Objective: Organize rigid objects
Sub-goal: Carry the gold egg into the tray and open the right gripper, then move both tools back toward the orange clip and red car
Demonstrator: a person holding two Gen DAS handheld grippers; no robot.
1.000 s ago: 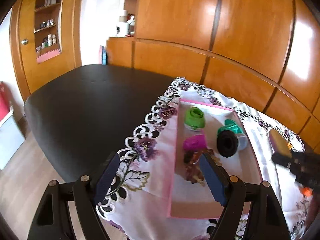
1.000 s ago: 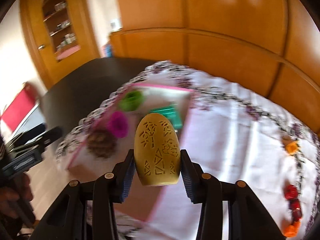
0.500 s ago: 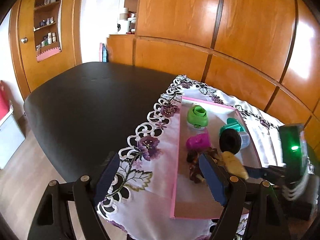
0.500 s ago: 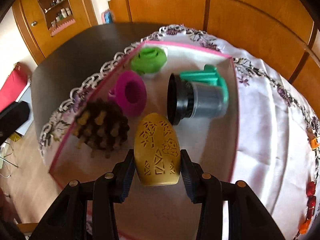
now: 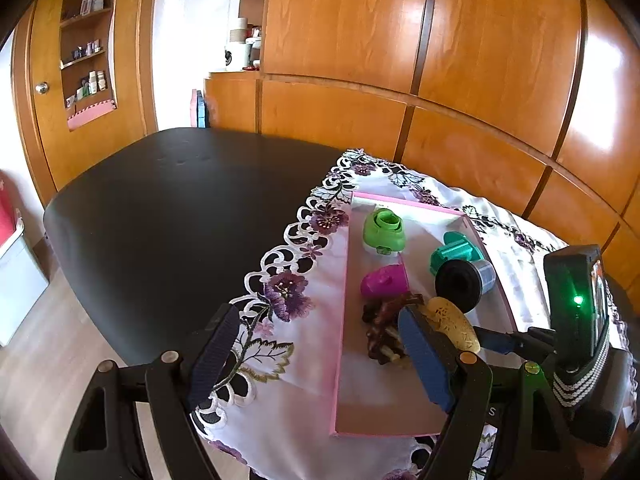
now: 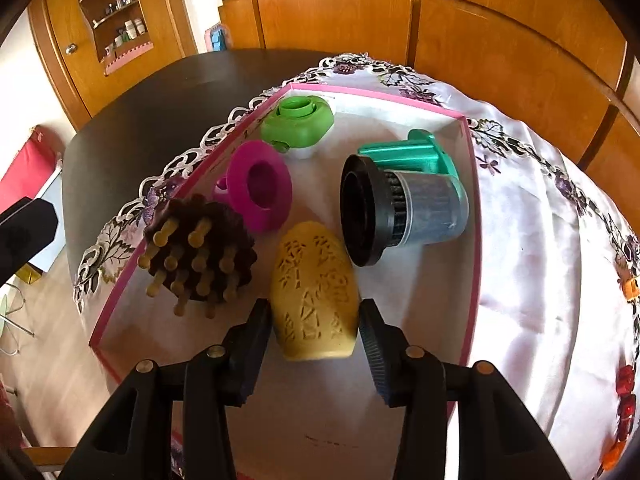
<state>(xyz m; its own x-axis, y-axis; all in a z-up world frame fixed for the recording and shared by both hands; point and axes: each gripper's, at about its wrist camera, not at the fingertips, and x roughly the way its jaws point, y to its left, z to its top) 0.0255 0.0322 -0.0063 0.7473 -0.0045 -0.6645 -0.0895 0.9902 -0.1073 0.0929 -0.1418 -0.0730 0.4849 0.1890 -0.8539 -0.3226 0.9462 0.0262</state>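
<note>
A pink-rimmed tray (image 6: 474, 240) lies on a white flowered cloth. Inside are a green cap (image 6: 298, 120), a magenta ring (image 6: 260, 186), a brown spiky brush head (image 6: 200, 256), a teal part (image 6: 408, 154) and a black-and-grey filter (image 6: 400, 212). My right gripper (image 6: 312, 336) is shut on a yellow carved egg (image 6: 314, 292), held low over the tray floor between the brush head and the filter. In the left wrist view the egg (image 5: 452, 322) shows behind my finger. My left gripper (image 5: 316, 320) hangs open above the tray's left rim (image 5: 344, 320), holding nothing.
The cloth covers the right part of a black table (image 5: 160, 216). Small red and orange pieces (image 6: 624, 384) lie on the cloth at the far right. Wooden cabinets close off the back. A device with a green light (image 5: 576, 300) rides on the right gripper.
My right gripper has come down and forward into the tray with the yellow egg still in its grip. The left gripper has stayed put.
</note>
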